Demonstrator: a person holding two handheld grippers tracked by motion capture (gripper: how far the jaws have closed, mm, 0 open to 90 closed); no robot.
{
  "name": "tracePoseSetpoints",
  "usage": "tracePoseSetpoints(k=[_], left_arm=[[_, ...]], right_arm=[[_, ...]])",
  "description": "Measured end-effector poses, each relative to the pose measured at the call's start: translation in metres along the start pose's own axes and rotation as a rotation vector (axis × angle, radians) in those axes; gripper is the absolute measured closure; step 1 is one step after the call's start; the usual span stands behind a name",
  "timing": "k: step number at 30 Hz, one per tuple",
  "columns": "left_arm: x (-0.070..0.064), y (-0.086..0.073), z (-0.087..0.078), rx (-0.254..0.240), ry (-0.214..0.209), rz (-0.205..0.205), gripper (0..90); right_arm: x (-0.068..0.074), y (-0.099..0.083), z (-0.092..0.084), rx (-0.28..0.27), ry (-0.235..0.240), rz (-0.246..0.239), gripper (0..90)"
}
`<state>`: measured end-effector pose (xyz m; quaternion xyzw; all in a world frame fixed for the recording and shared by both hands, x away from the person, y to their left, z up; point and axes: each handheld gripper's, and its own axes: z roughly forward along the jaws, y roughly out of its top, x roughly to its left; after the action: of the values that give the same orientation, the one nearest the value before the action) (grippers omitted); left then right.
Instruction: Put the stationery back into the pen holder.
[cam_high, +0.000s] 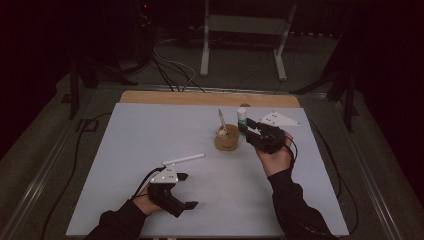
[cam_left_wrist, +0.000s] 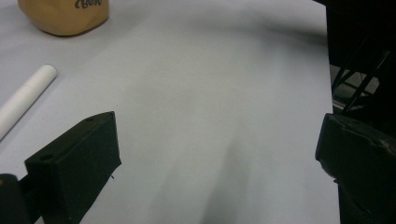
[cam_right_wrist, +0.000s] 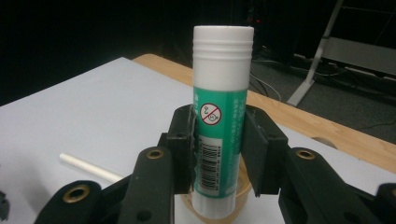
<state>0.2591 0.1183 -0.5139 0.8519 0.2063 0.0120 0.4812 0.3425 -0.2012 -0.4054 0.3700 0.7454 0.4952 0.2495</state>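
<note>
Two grippers at work, and only yours on the right carries anything.

At the lower left of the high view your left gripper (cam_high: 186, 190) rests low over the white table (cam_high: 125, 150) with its jaws spread wide and nothing between them, parked clear of the work. Just above it lies a white stick (cam_high: 184, 159), loose and apart from the jaws. Right of centre stands the small tan cup (cam_high: 226, 139), a pen (cam_high: 221, 121) leaning upright in it. At its right edge your right gripper (cam_high: 248, 129) clamps the green glue stick (cam_right_wrist: 220, 116) by its labelled barrel, white cap up. Held upright above the cup's rim, it looks ready to drop in beside the pen.
</note>
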Motion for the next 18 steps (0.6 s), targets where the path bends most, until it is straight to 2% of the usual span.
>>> tracePoseSetpoints(k=[11, 18], left_arm=[[-0.002, -0.001, 0.001, 0.009, -0.014, 0.004, 0.5], [-0.002, -0.001, 0.001, 0.007, -0.012, 0.002, 0.5]], right_arm=[[-0.008, -0.002, 0.013, -0.016, -0.02, 0.047, 66.4], [-0.01, 0.0, 0.024, -0.026, -0.035, 0.057, 66.4]])
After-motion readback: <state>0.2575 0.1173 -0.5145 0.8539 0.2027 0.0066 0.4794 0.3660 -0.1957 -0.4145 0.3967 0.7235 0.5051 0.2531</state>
